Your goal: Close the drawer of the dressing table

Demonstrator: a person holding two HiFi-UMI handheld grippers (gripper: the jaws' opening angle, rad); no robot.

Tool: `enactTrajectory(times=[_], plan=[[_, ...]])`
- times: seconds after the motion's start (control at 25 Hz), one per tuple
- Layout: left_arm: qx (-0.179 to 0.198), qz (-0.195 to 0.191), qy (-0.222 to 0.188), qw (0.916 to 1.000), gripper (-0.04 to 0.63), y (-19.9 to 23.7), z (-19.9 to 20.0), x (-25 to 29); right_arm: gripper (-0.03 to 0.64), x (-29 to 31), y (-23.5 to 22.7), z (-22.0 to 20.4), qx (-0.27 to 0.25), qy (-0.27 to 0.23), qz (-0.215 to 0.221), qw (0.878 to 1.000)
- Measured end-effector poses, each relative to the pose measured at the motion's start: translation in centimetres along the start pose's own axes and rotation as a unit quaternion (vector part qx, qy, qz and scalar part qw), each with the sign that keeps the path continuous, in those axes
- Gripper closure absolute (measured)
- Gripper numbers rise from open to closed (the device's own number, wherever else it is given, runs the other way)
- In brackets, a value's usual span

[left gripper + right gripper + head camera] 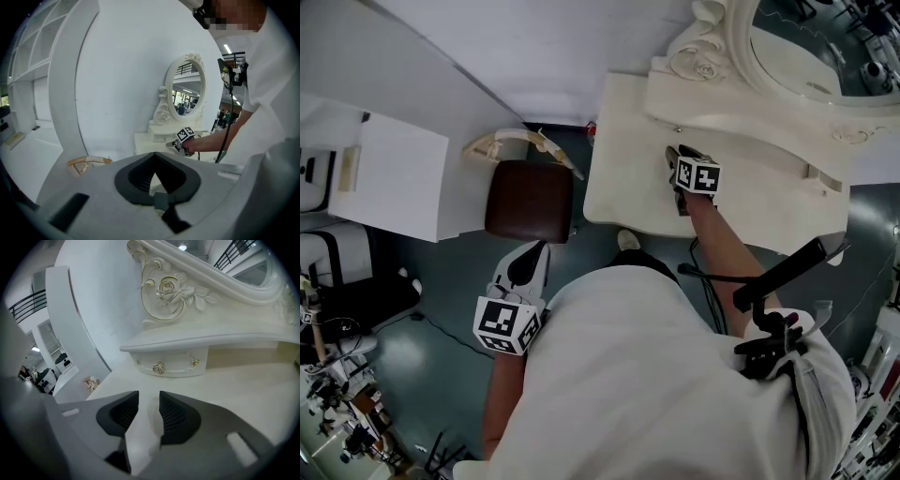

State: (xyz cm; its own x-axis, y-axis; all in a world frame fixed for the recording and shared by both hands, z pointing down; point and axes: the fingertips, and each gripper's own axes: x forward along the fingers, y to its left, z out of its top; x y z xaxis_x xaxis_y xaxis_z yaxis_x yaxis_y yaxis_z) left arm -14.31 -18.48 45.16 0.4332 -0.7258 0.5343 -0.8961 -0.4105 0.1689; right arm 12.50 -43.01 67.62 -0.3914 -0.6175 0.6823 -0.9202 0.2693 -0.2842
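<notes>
From the head view we cannot see the drawer (171, 363): the raised shelf (741, 117) of the dressing table (619, 187) overhangs it. The oval mirror (806, 47) is cut off at the picture's upper right, and what it reflects is too small for us to make out. The person's white shirt (656, 375) fills the lower middle and hides the floor below the tabletop's front edge.

In the right gripper view the drawer sits under that shelf at the back of the tabletop. It has a gold rose-shaped knob (160, 367) and a smaller gold knob (194, 362) to its right. We cannot tell whether its front is fully pushed in.

The right hand-held gripper (149, 398) hovers over the bare tabletop near the drawer. Its jaws stand apart with nothing between them and do not touch the drawer. The left hand-held gripper (154, 157) is well off to the left of the table, above the floor. Its jaw tips meet and it holds nothing.

Beside the table stands a dark brown stool (530, 200), with a curved cream frame (520, 142) just behind it. A white cabinet (389, 178) stands further left. A black cable (712, 281) runs along the person's right arm.

Each gripper's cube carries black-and-white square marker patterns.
</notes>
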Motion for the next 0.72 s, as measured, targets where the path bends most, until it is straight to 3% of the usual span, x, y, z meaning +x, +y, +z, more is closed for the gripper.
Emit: enactTrajectory(times=[0.28,0.48,0.72], plan=[[0.005,-0.012,-0.014,0.9998,0.592,-0.2,-1.7,-3.4,0.532,-3.4,2.7,-3.7,-0.004,0.002,0.006,1.0],[0.009,-0.03,-0.024,0.9992,0.592,-0.8,-3.1,-5.4,0.612,-6.6,4.7,-5.8,-0.024,0.0,0.0,1.0],[0.005,-0.05,-0.03,0.9983,0.592,-1.7,-5.7,-8.0,0.615,-10.4,8.0,-8.6,-0.048,0.0,0.008,0.999]])
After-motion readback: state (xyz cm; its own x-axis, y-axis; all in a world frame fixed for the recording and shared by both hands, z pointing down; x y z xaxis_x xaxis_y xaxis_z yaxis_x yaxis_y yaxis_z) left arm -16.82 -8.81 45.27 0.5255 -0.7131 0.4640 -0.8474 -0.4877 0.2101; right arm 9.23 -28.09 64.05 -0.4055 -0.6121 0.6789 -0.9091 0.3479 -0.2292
